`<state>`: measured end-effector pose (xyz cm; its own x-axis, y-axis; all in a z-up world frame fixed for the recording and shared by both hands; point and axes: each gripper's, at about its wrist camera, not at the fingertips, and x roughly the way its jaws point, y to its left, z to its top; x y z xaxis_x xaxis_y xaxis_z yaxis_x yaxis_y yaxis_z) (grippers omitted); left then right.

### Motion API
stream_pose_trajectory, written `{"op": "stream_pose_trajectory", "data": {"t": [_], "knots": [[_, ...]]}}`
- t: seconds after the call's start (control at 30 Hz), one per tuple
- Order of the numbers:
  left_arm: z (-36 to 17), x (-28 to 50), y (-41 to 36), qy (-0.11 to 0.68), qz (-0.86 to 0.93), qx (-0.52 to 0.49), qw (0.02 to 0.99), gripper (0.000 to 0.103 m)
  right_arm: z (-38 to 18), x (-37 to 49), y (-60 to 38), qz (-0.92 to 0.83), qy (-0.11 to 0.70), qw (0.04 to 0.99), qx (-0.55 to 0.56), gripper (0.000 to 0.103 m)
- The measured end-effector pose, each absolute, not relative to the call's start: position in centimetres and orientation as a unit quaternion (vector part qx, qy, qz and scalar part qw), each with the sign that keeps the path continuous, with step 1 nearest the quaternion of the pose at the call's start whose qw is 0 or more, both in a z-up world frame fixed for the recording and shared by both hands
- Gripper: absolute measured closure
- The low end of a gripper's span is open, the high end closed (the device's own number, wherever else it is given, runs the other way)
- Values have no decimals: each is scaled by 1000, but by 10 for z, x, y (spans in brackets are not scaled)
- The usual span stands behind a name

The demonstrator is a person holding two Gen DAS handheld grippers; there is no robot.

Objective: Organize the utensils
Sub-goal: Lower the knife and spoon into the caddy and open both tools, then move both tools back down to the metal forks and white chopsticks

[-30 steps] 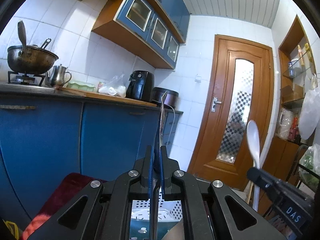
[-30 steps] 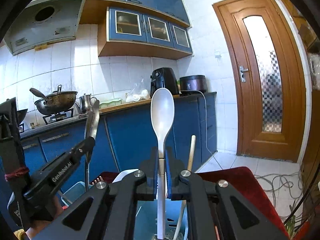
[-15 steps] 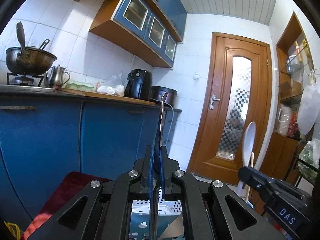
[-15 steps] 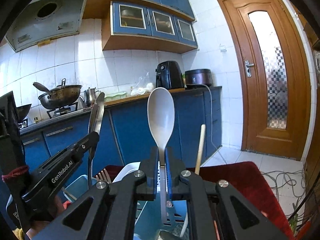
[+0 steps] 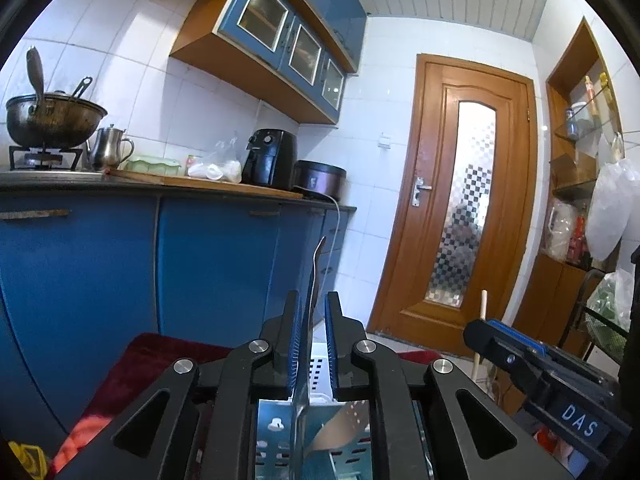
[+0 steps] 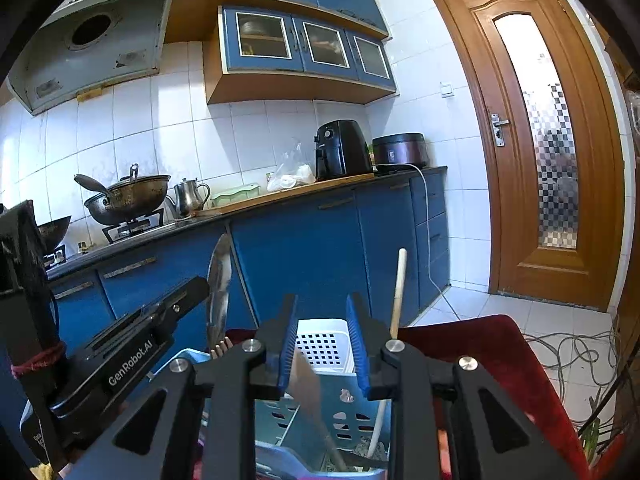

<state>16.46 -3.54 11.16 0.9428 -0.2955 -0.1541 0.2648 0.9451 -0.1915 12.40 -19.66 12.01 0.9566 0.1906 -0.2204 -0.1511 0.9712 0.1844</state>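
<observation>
My left hand-held gripper [image 5: 311, 340] had its pads parted around the metal spatula [image 5: 314, 280], which stood upright in the blue utensil caddy [image 6: 344, 408]. My right hand-held gripper [image 6: 322, 344] hung spread open and empty above the caddy. A wooden stick [image 6: 398, 292] stood in the caddy, just right of that gripper.

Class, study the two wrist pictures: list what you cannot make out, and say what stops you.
- Metal utensil, left wrist view: its lower end is hidden behind the left tool.
- Blue basket, right wrist view: contents blocked by the open right tool.
- Wooden stick: bottom hidden in the basket.
- Glass cabinets: contents too blurred.
</observation>
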Motion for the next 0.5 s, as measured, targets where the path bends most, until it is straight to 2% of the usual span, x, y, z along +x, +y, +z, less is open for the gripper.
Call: {"op": "stream_pose_trajectory", "data": {"t": [0.23, 0.4, 0.5], "knots": [[121, 147, -33, 113, -145, -78, 980, 89, 130, 104, -197, 87, 117, 986, 84, 74], [131, 128, -29, 123, -148, -78, 978, 79, 135, 89, -196, 88, 126, 984, 89, 72], [136, 115, -28, 125, -147, -70, 979, 76, 136, 80, -195, 89, 136, 983, 91, 67]]}}
